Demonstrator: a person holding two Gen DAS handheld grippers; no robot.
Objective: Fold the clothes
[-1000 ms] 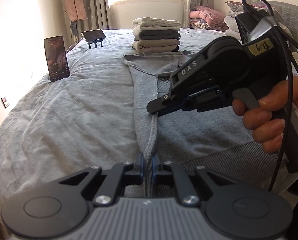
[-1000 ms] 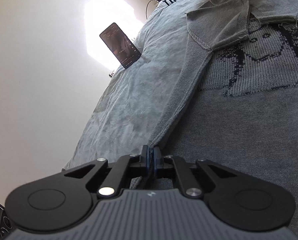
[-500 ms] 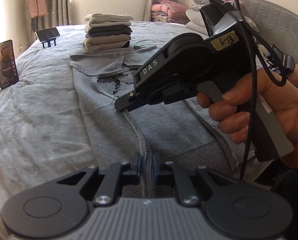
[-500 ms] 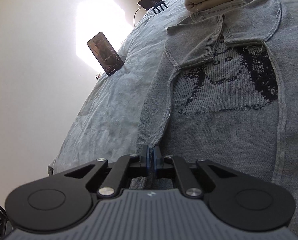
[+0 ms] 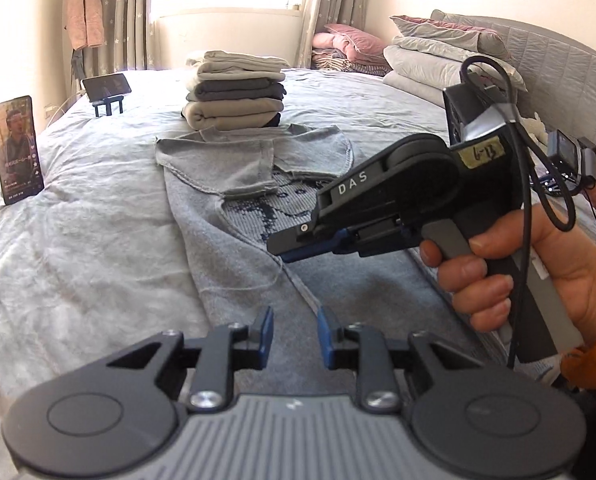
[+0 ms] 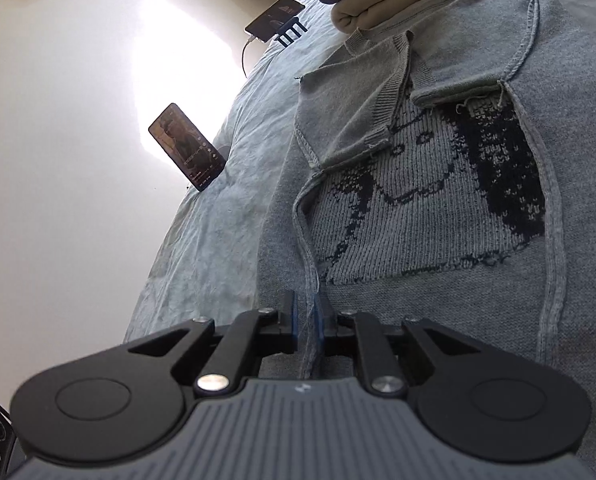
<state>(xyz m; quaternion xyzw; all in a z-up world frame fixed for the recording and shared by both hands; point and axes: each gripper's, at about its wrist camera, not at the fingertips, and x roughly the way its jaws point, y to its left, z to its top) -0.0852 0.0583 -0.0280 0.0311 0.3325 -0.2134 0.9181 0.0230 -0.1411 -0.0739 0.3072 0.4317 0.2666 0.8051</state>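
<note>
Bedding of pale grey covers the bed (image 5: 77, 248) that serves as the work surface. Ahead of both jaws lies the grey sweater (image 5: 233, 240), spread flat with its sleeves folded inward over the knitted figure, so that the body forms a narrow strip for the next fold. The left gripper (image 5: 294, 334) stands open with nothing between its pads, above the sweater's near edge. The right gripper (image 6: 306, 320) is parted slightly; a folded edge runs between its pads (whether it is gripped cannot be told). Beyond the sweater's far end stands the stack of folded clothes (image 5: 233, 92). Two phones (image 5: 17, 148) are propped left of the jaws.
</note>
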